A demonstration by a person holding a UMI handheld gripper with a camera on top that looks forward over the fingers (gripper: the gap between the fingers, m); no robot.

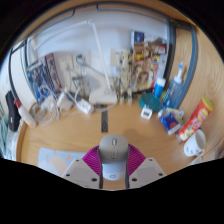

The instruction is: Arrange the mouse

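A grey and white computer mouse (113,158) sits between my two fingers, its front pointing away over the wooden table (110,125). The magenta pads press against both its sides. My gripper (113,166) is shut on the mouse and holds it just above the table's near part. The mouse's underside is hidden.
Beyond the fingers, clutter lines the table's far side: white devices and cables (85,98), a blue bottle (159,90), a white mug (193,146), a red-yellow packet (196,120), small blue and white boxes (168,120). White paper (52,160) lies near the left finger.
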